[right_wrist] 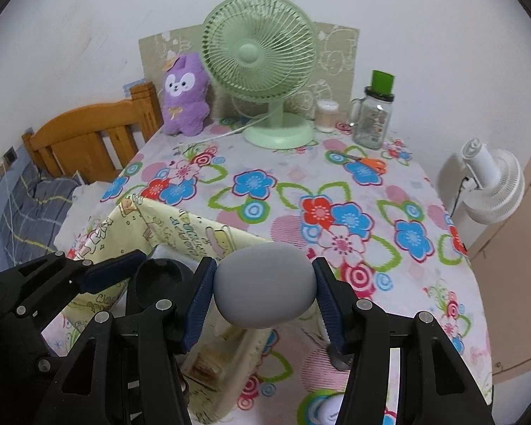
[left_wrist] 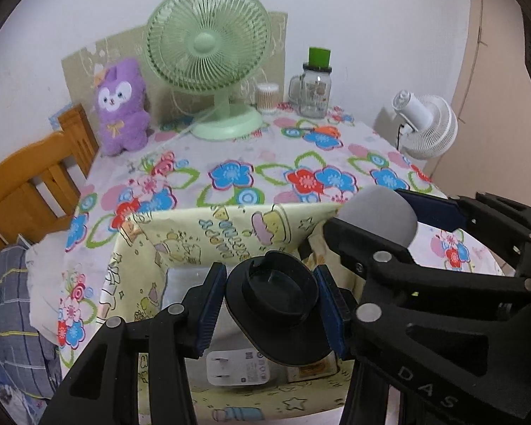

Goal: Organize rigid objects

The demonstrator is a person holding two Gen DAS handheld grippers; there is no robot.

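Note:
My left gripper (left_wrist: 270, 302) is shut on a black round holder (left_wrist: 279, 304) and holds it above the open yellow fabric box (left_wrist: 194, 233). A white charger (left_wrist: 237, 366) lies inside the box. My right gripper (right_wrist: 265, 287) is shut on a grey egg-shaped object (right_wrist: 265, 283) and holds it over the box's right edge (right_wrist: 180, 223). The grey object also shows in the left wrist view (left_wrist: 378, 212), right of the holder. The holder shows in the right wrist view (right_wrist: 159, 279), left of the grey object.
A green fan (left_wrist: 209, 49), a purple plush (left_wrist: 122, 106), a cotton swab jar (left_wrist: 267, 97) and a glass jar with a green lid (left_wrist: 313, 85) stand at the back. Orange scissors (right_wrist: 368, 161) lie on the floral tablecloth (right_wrist: 336, 184). A wooden headboard (left_wrist: 28, 184) is left, a white fan (right_wrist: 492, 184) right.

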